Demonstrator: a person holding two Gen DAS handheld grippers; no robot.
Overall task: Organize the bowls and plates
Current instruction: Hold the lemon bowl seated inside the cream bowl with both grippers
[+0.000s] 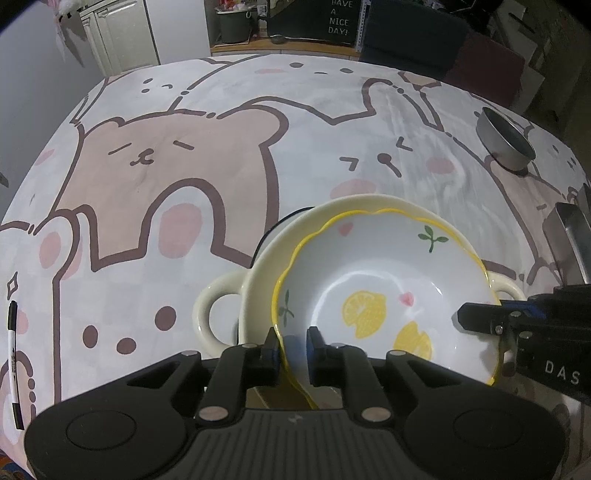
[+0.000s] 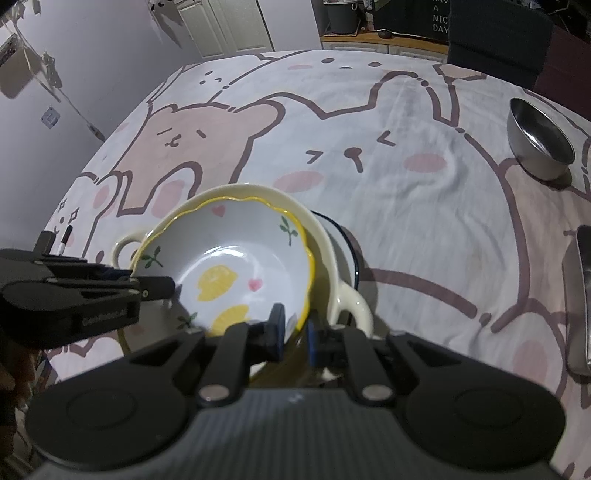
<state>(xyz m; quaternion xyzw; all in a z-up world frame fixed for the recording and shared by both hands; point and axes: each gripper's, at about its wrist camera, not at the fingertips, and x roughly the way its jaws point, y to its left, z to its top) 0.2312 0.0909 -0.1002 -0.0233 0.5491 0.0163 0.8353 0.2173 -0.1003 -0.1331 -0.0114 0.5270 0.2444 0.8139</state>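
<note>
Cartoon-bear cloth covers the bench; the lemon bowl (image 1: 384,291) sits nested in the cream bowl (image 1: 258,258). Left gripper (image 1: 293,350) and right gripper (image 2: 295,328) each pinch opposite rims, jaws clamped on it.

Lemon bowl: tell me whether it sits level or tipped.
Tipped. The lemon bowl leans inside the cream two-handled dish, its near edge raised, with the left gripper and right gripper clamped on its rim.

Dark sign (image 1: 339,17) at the back reads "HAVE A NICE DAY!"; right hand-held gripper (image 1: 480,318) body shows "DAS".
</note>
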